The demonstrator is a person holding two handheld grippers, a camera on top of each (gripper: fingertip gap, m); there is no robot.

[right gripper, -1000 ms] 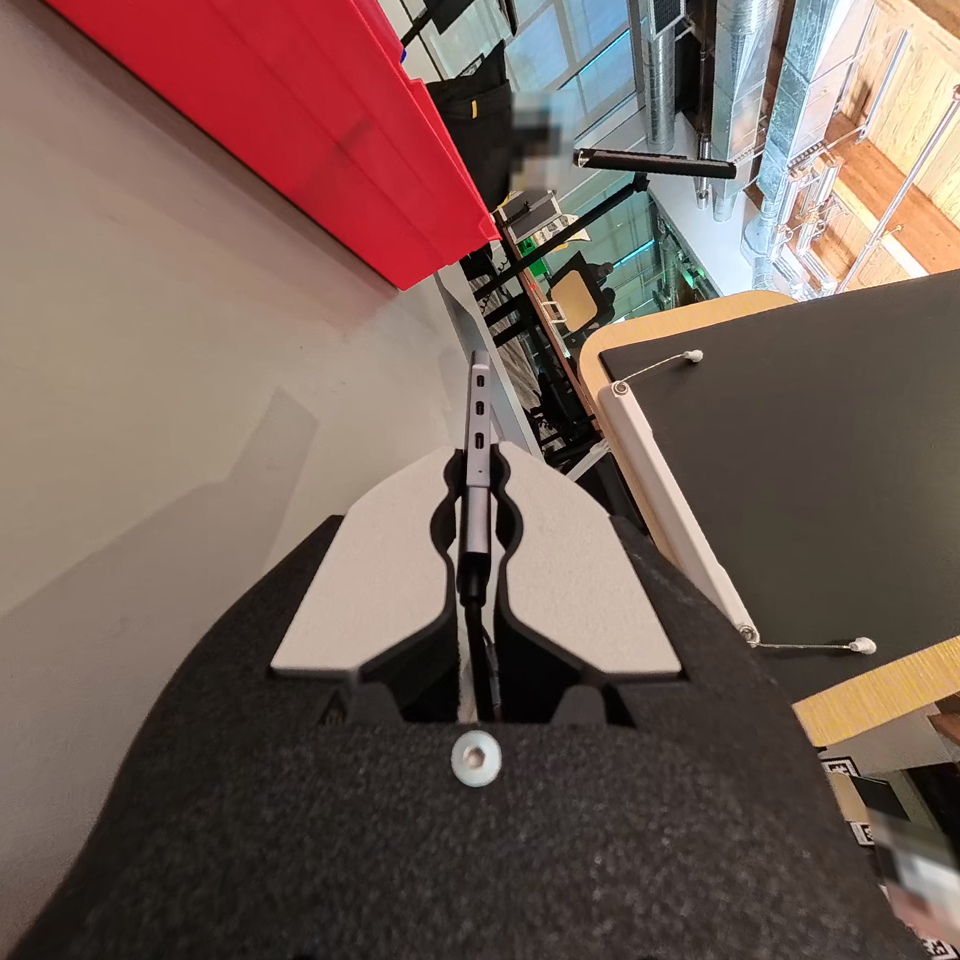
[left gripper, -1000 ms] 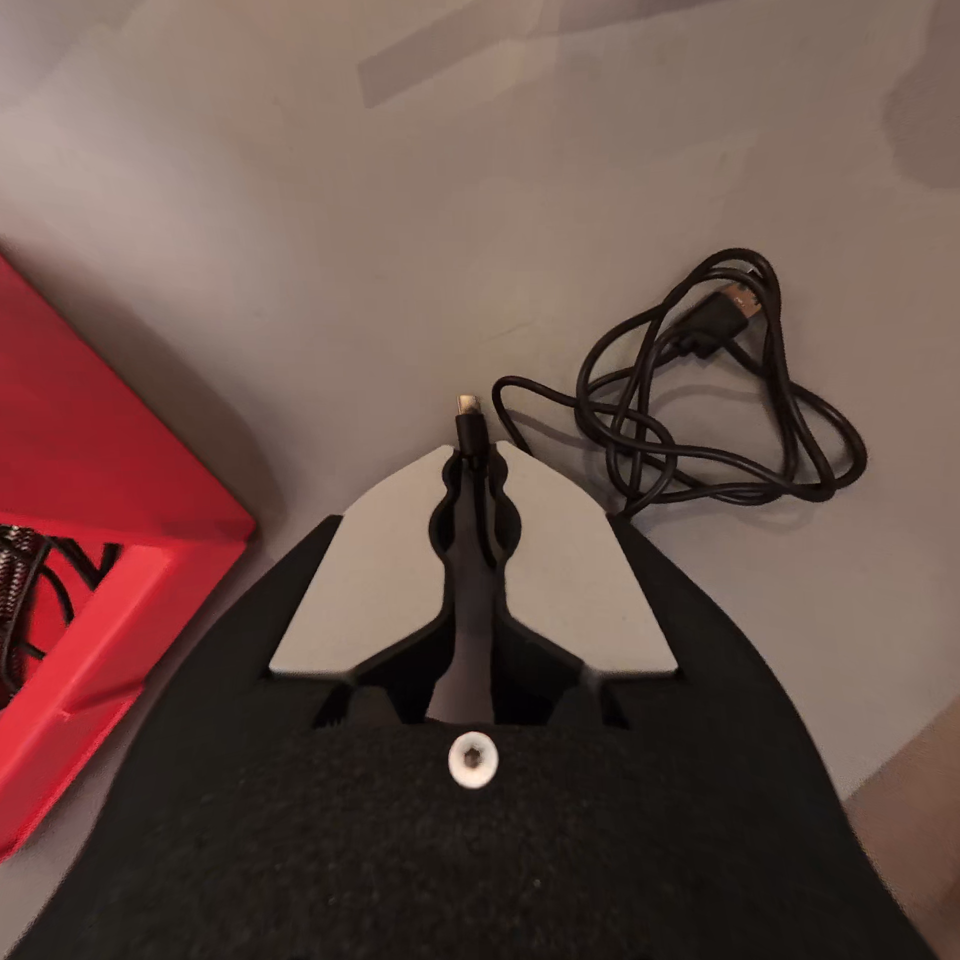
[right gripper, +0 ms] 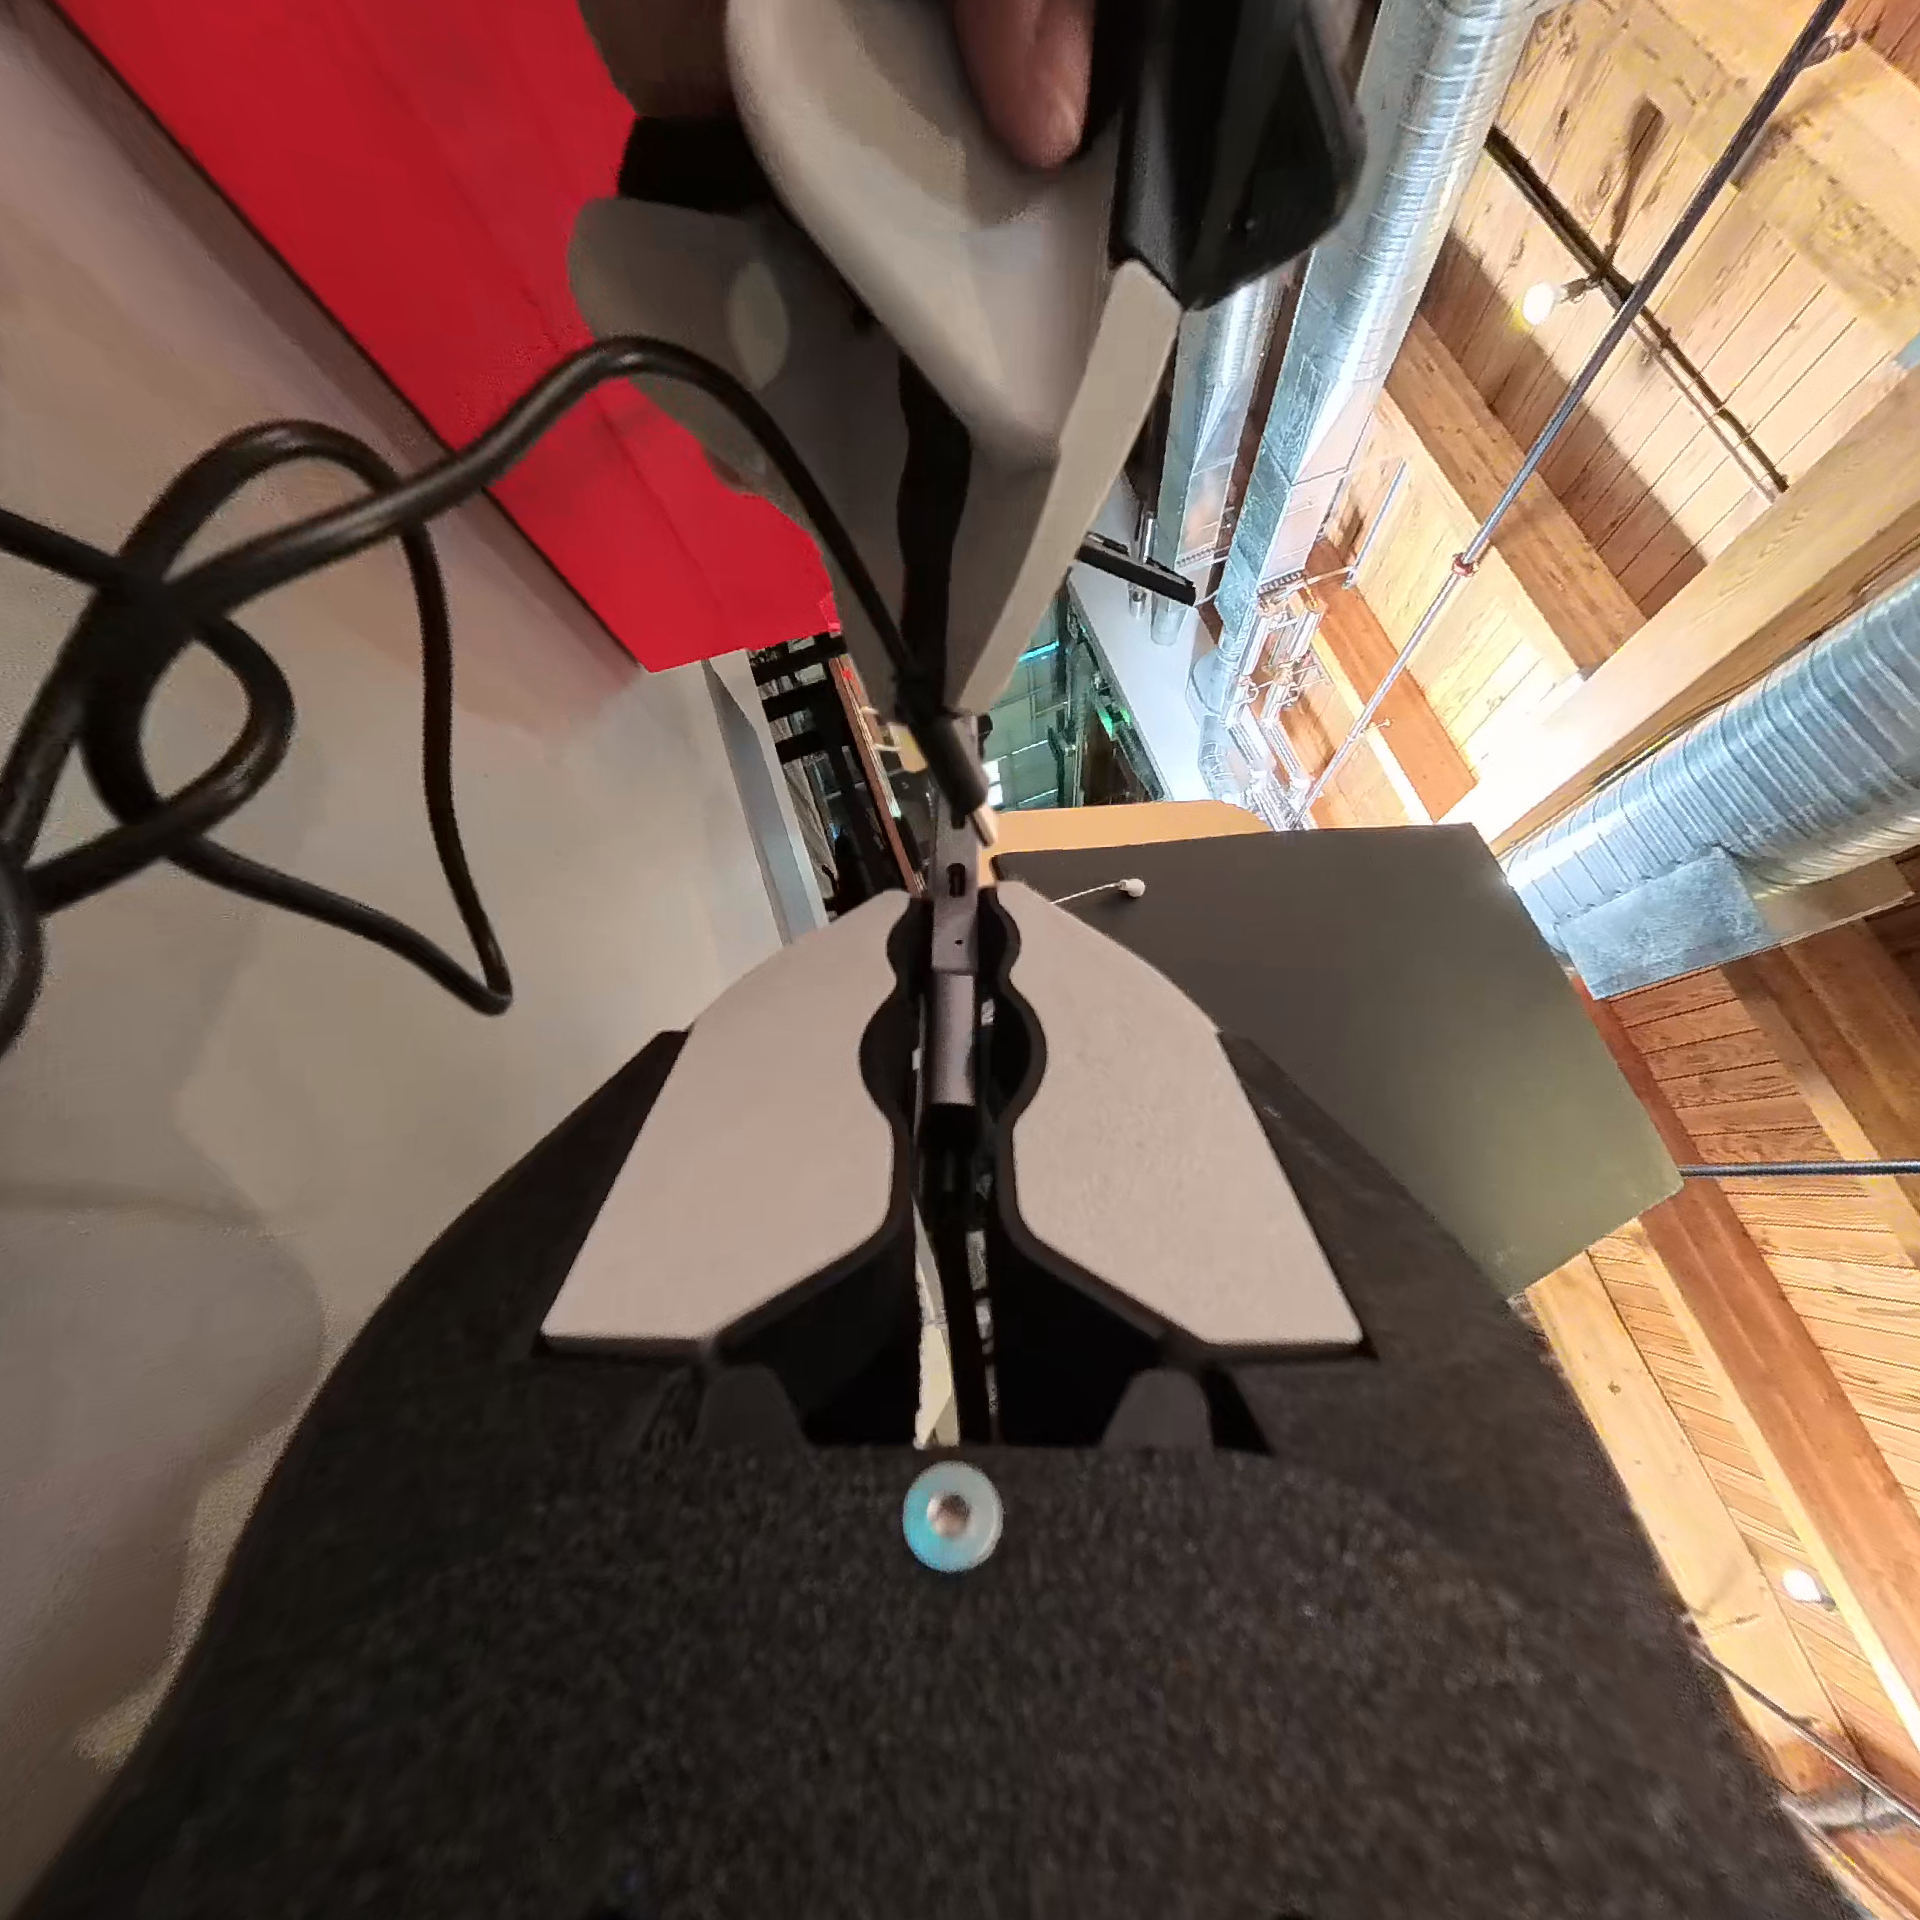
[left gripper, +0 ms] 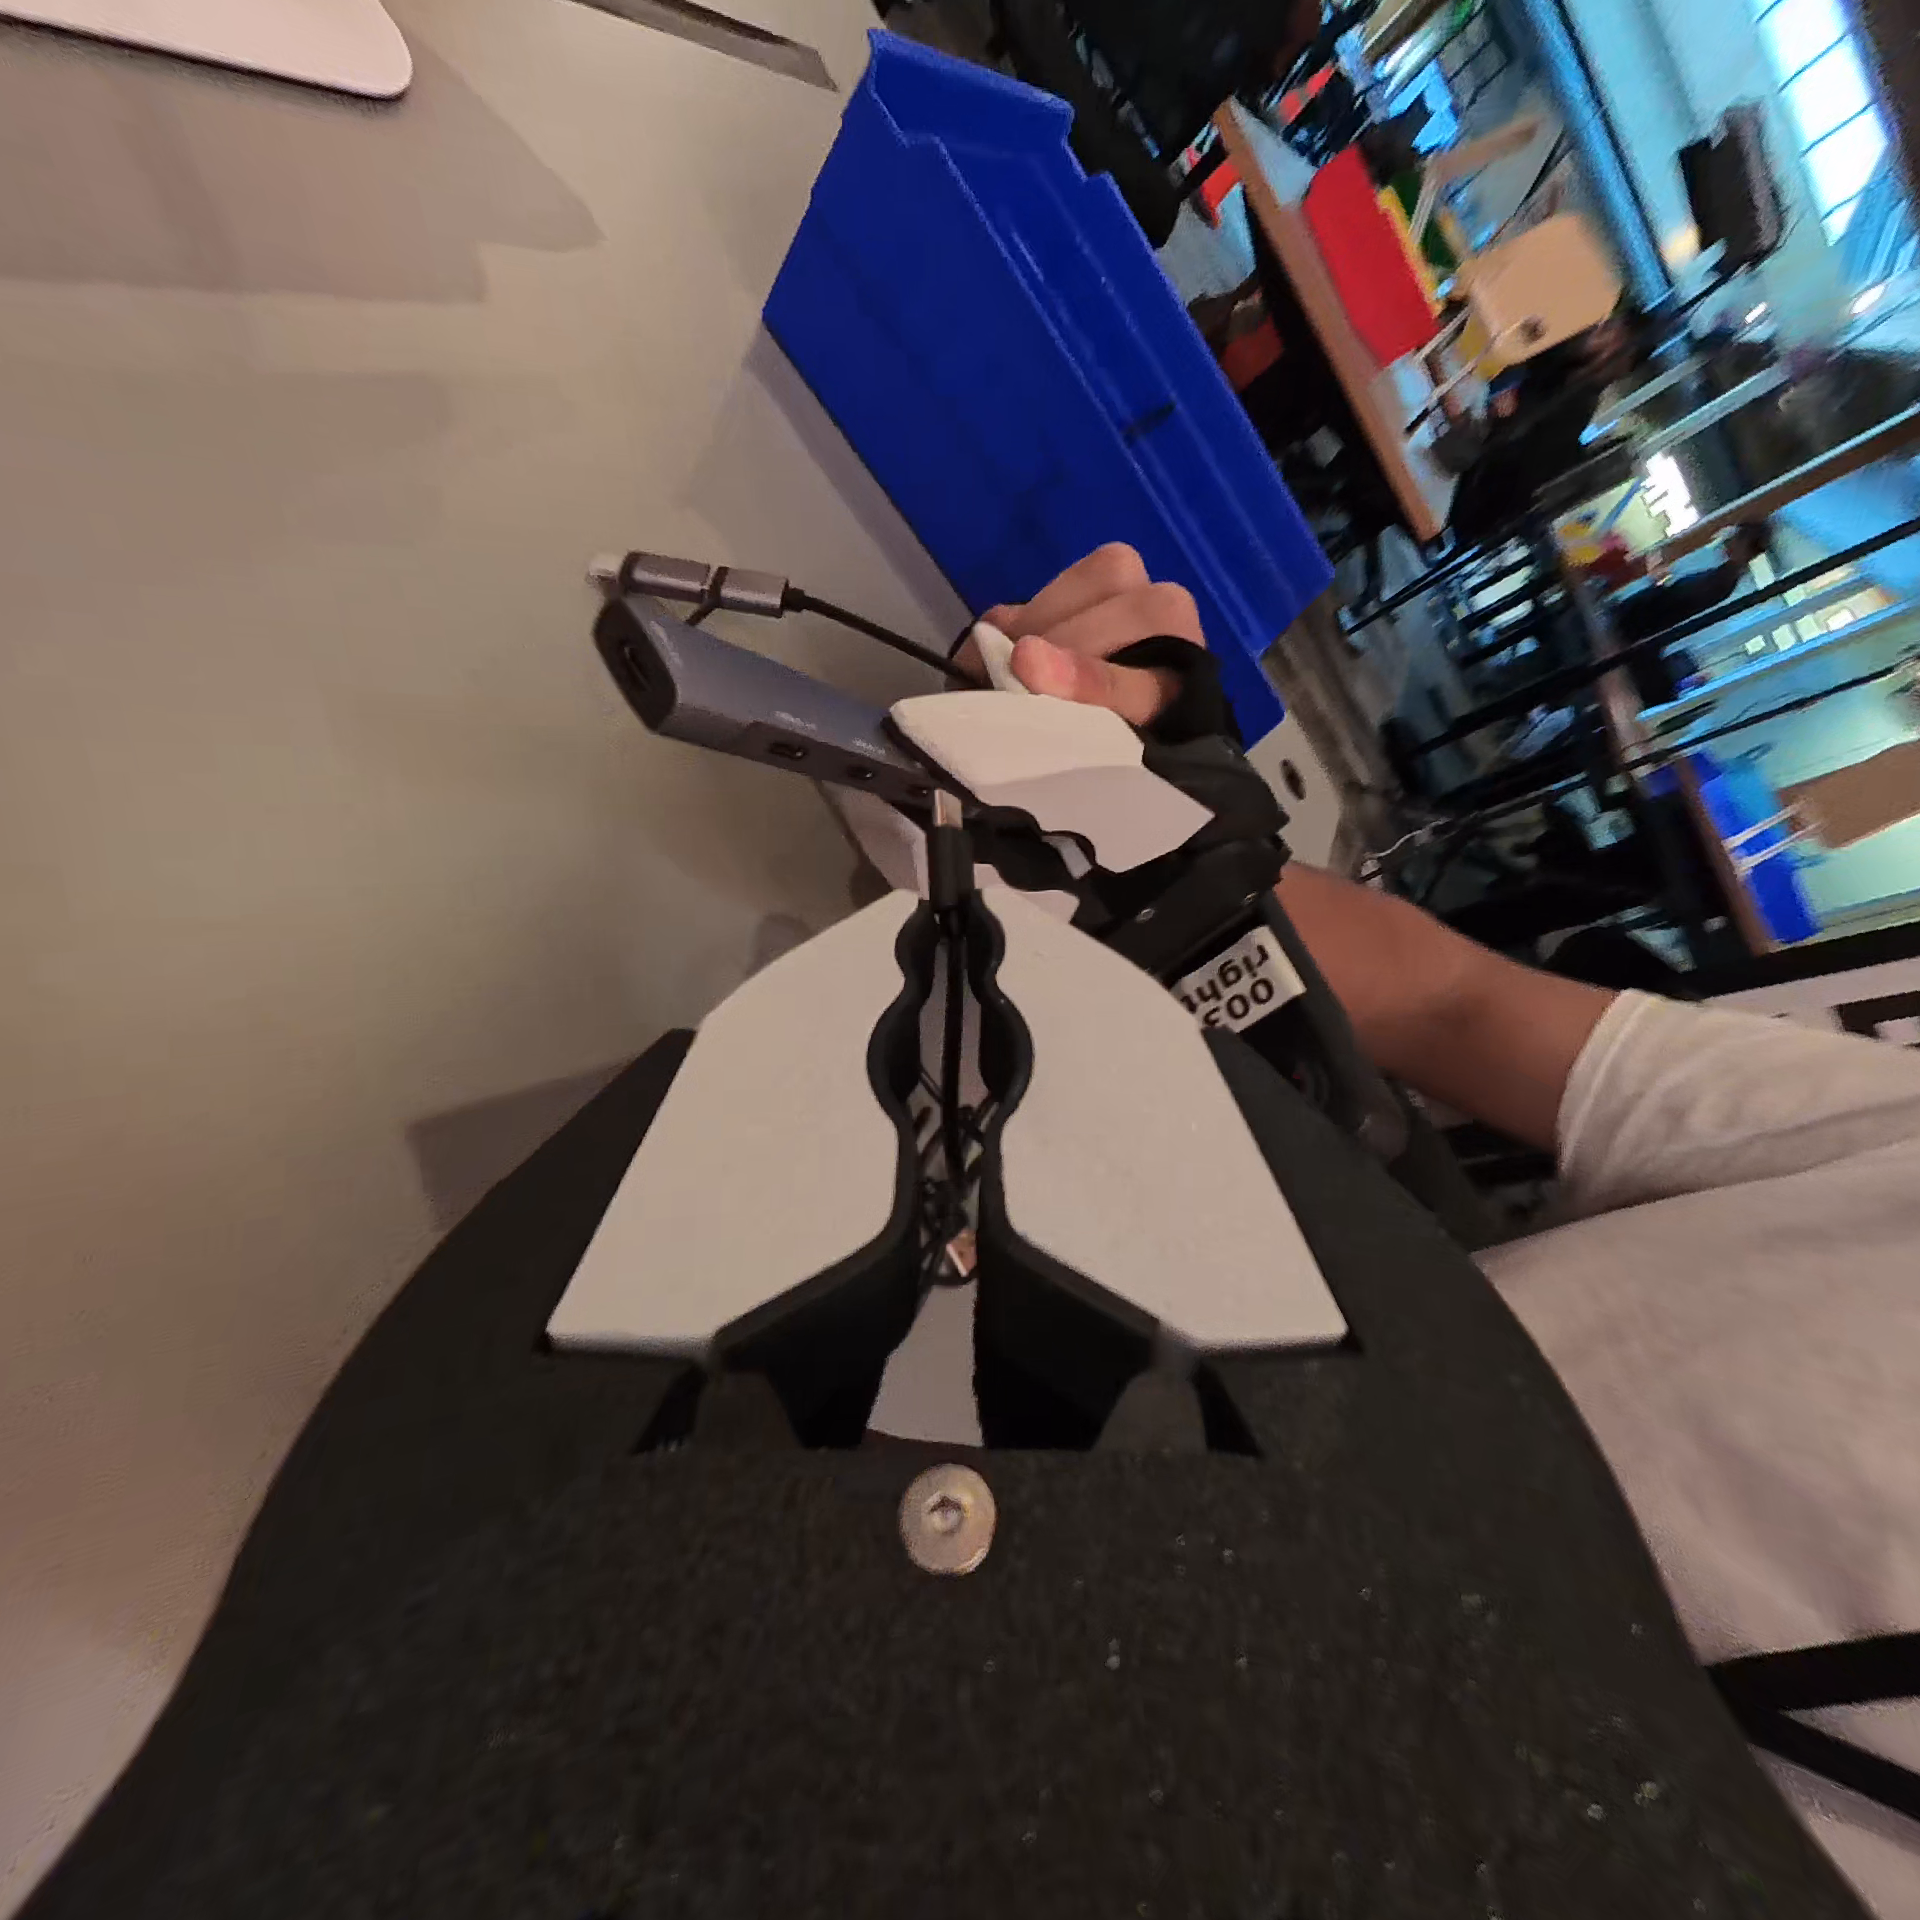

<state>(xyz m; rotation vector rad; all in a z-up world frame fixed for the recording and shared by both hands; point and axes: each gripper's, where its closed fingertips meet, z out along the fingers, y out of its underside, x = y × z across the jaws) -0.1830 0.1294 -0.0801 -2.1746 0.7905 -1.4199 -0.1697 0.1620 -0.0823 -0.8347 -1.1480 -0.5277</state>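
Lifting clear of the counter [left gripper: 260, 727], the left gripper [left gripper: 951, 914] now pinches the black cable [right gripper: 312, 520] by its plug against a port of the grey hub [left gripper: 748, 707], which the right gripper [right gripper: 951, 904] clamps in mid-air; the coil dangles.

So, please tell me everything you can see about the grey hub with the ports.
The flat grey metal-looking hub is a slim bar with a row of small ports along one long edge and a larger port at its far end. The right gripper is shut on its near end and holds it above the table, tilted. Its short black lead ends in grey plugs. The black cable plug reaches its ported edge.
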